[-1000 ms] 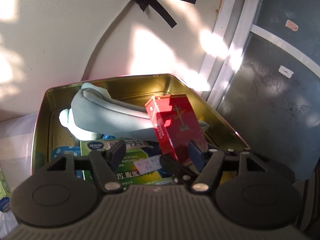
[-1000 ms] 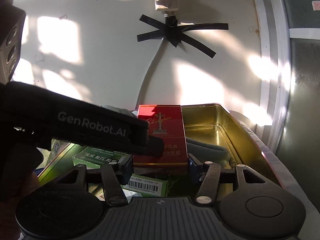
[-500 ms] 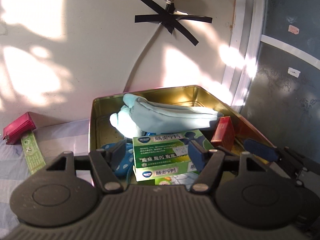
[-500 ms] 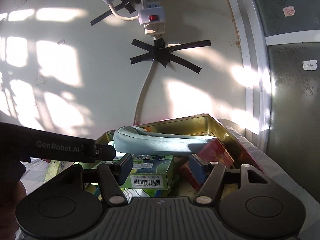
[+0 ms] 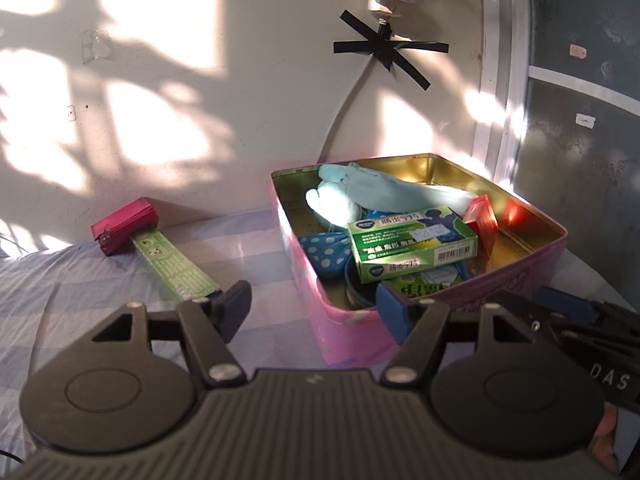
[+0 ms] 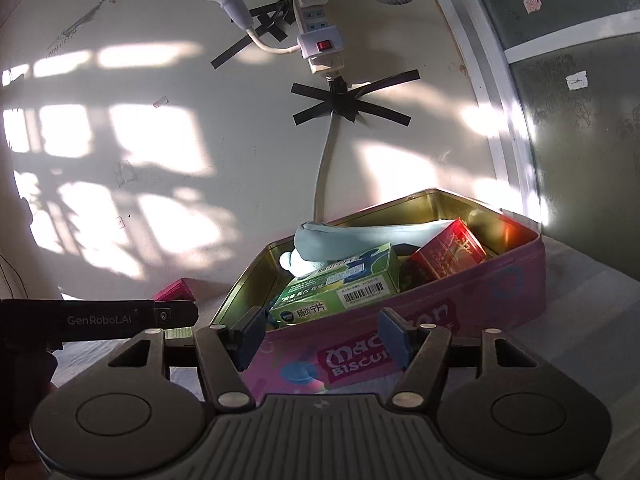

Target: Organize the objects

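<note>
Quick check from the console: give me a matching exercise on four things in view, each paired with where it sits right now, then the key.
Things:
1. red cigarette pack
2. green medicine box
3. dark red wallet
4. long green box

Places:
A. on the bedsheet by the wall, outside the tin
B. flat on the bedsheet, one end at the wallet
C. leaning at the right side inside the pink biscuit tin
D. on top of the pile in the middle of the tin

Pairs: 1-C, 2-D, 3-A, 4-B

Left claw (image 5: 314,307) open, empty, near pink tin (image 5: 516,276).
</note>
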### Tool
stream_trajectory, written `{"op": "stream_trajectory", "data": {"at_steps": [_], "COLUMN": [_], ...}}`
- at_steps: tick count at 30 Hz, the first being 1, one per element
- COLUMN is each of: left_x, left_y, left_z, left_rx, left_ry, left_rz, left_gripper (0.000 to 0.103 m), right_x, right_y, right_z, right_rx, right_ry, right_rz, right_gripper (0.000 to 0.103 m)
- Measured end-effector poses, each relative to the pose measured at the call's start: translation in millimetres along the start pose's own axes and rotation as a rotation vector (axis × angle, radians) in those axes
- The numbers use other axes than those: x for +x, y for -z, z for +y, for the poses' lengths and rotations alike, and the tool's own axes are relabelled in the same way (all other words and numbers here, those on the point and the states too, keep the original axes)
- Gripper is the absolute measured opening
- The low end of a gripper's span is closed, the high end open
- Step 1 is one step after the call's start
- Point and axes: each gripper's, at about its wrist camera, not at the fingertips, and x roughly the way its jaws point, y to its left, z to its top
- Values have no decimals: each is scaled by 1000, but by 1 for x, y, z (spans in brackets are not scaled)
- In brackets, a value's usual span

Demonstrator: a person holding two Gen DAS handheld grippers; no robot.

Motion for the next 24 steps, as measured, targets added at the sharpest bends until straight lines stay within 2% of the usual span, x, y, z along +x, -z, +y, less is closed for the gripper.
{"op": "stream_trajectory", "data": {"at_steps": [12, 24], "left_x": [-5, -1], "left_y": [57, 86], "left_z": [55, 110], "left_rx": [-60, -128], "left_ry": [-65, -136], "left_rz": [68, 104], "left_gripper": [71, 71], "right_x": [5, 27], "right_y": [32, 58], "right_z": [51, 96], "right_rx": [-89, -161], "right_ry": [-37, -78], "right_rz": [108, 204], "right_gripper": [63, 63]}}
